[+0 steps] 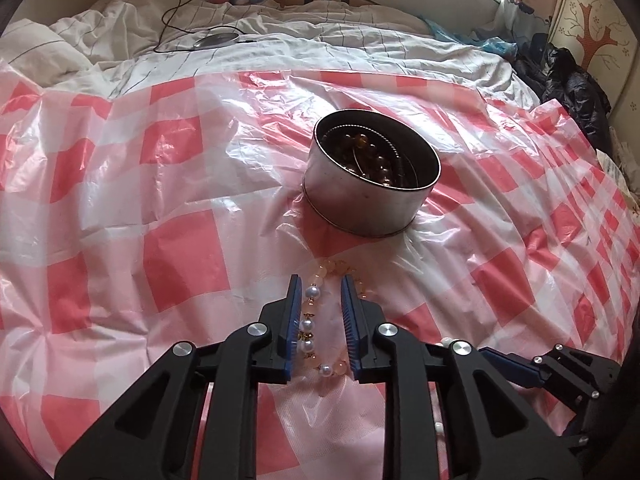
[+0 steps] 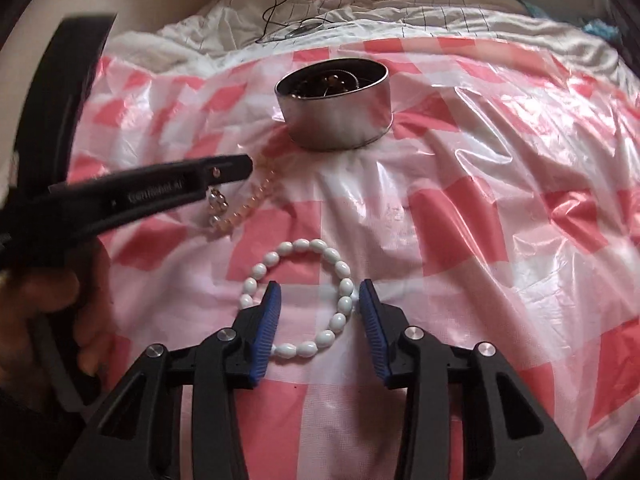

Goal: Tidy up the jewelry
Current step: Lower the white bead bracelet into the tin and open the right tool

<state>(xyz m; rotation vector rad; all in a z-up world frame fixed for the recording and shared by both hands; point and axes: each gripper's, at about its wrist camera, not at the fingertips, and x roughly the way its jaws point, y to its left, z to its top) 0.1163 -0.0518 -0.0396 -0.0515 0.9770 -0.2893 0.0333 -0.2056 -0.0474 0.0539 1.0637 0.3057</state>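
A round metal tin (image 1: 372, 184) holding dark bead jewelry stands on the red-and-white checked plastic sheet (image 1: 160, 200); it also shows in the right wrist view (image 2: 340, 112). My left gripper (image 1: 320, 284) is open, its fingers on either side of a peach and pearl bead bracelet (image 1: 310, 320) lying on the sheet. That bracelet shows in the right wrist view (image 2: 244, 208) under the left gripper's finger (image 2: 160, 192). My right gripper (image 2: 320, 292) is open over a white oval-bead bracelet (image 2: 316, 300), whose right side lies between the fingers.
The sheet covers a bed with rumpled white bedding (image 1: 280, 44). A black cable and a round disc (image 1: 216, 40) lie at the back. Dark clothing (image 1: 568, 80) is piled at the right edge by the headboard. The right gripper's body (image 1: 560, 372) sits low right.
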